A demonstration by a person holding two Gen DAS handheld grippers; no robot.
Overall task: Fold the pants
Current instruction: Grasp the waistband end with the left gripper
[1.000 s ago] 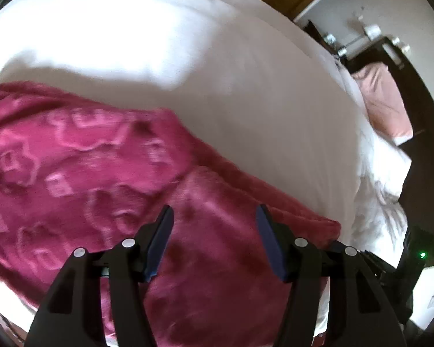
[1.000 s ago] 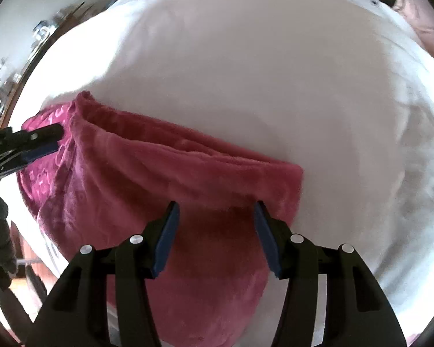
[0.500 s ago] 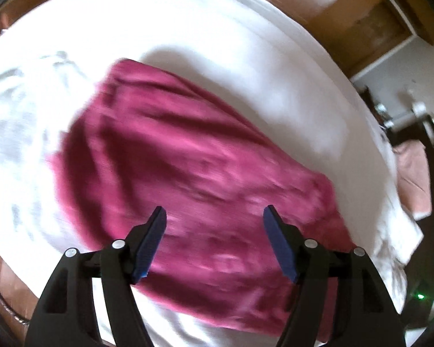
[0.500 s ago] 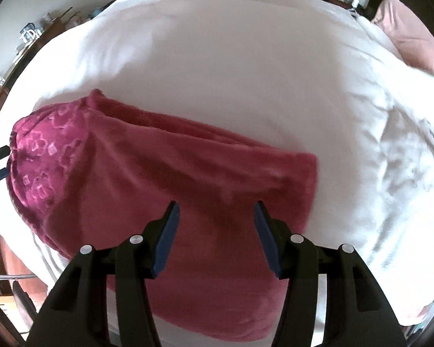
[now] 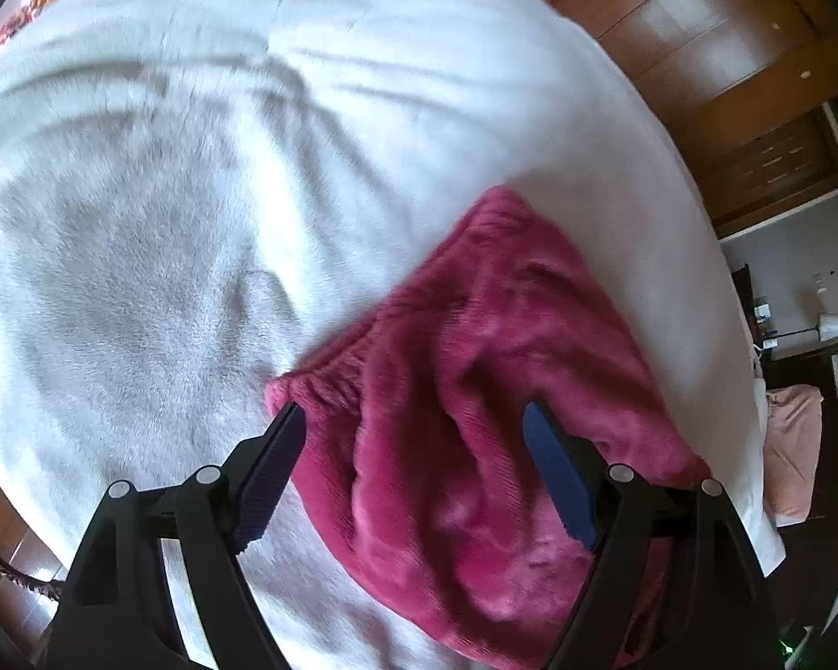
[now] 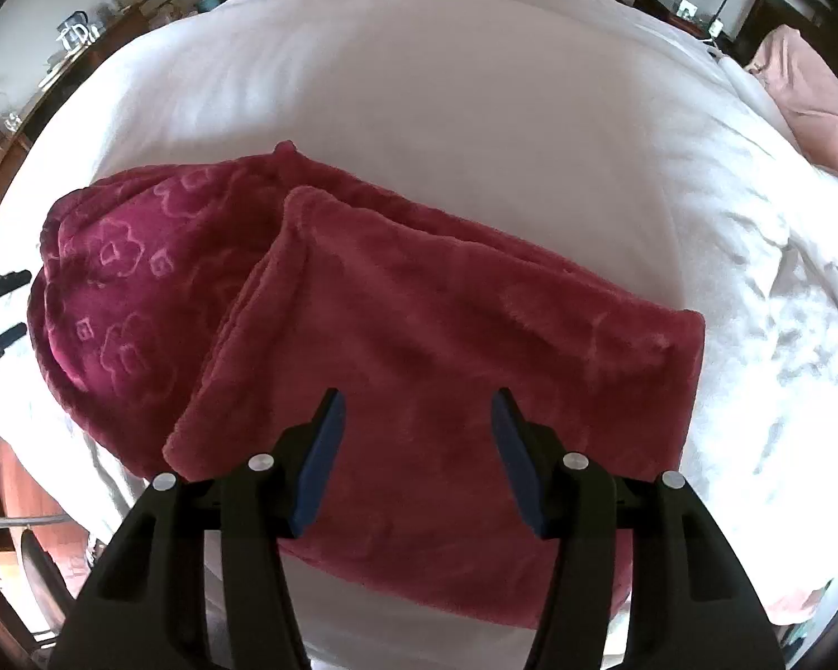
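White bedding (image 6: 475, 84) surrounds folded pants (image 6: 419, 335); pillow (image 6: 810, 100), perhaps lamp (image 5: 829, 325) nearby.

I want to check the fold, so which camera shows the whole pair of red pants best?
The right wrist view: the pants lie whole on the white bed, the folded-over layer's edge plain. The left wrist view shows only the gathered waistband end, blurred.

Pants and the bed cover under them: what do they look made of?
Pants: soft plush fleece by the look, magenta, matte. The nap is fuzzy, one panel carries an embossed flower pattern, and the waistband is gathered like elastic.
Bed cover: white woven fabric, likely cotton or a blend, matte, with soft creases. The blur hides the weave.
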